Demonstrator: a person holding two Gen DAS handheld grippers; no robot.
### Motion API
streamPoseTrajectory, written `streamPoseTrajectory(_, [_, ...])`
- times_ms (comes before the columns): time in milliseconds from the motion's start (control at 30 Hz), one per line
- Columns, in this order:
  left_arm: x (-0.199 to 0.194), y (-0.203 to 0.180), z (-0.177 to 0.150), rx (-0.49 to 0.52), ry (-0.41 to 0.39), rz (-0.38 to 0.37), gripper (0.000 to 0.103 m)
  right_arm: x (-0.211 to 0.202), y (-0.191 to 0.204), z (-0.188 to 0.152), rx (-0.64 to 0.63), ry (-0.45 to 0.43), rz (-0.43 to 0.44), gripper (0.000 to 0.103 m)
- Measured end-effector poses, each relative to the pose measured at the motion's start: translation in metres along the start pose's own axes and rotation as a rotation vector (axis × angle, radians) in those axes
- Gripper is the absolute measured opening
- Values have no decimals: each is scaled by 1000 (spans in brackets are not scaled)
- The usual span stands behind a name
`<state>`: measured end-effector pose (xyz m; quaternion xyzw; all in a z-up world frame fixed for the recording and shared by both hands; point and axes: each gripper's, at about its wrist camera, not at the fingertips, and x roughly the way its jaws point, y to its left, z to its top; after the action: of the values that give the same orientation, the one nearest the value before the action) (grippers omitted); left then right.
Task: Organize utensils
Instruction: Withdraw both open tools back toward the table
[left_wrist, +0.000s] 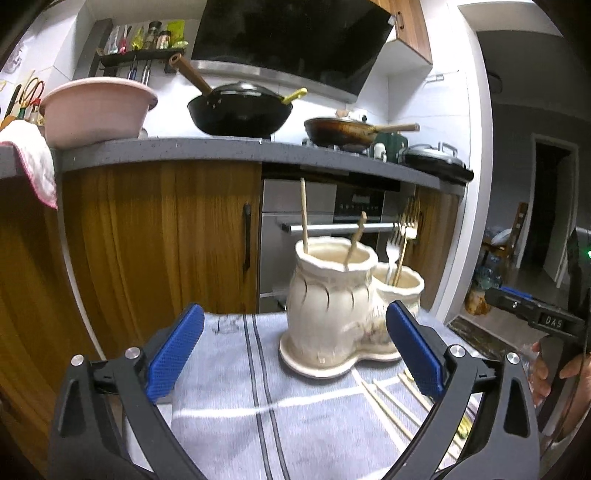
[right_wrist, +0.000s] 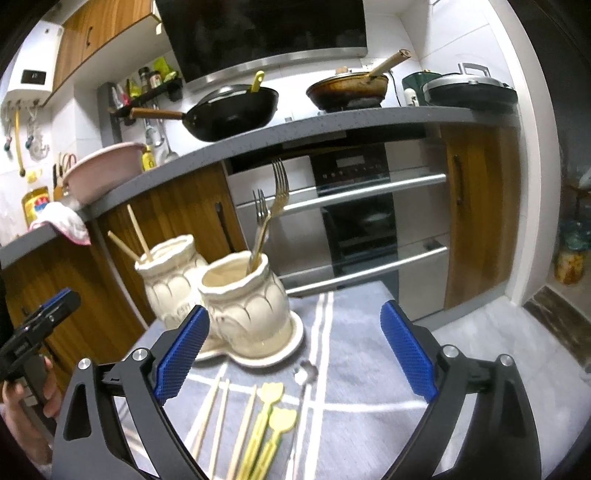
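Two ribbed cream ceramic pots on striped cloth; left gripper, right gripper jaws spread, empty.

Kitchen light is dim and warm, brightest on the white wall tiles behind the stove. Both views bulge hard, fisheye style, with black corners and the counter edge bending into a curve. The cream holder smears slightly with motion blur. A pale glare streak crosses the striped cloth.
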<state>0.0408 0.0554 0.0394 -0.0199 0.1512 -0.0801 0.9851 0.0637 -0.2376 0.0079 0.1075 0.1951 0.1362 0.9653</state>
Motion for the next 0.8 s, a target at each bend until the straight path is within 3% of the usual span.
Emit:
streamPoseTrajectory(567, [2,-47,-41,86,145,-43,97,-13,-15,-37,-31,116,-54,94])
streamPoseTrajectory(667, [9,-62,-50,92,207,-73,97,-13,-16,-41,-37,133,-65,94])
streamPoseTrajectory(800, [19,-78,-60,140,279,-60,97,-9,-16,-47,-52,162,-64,94])
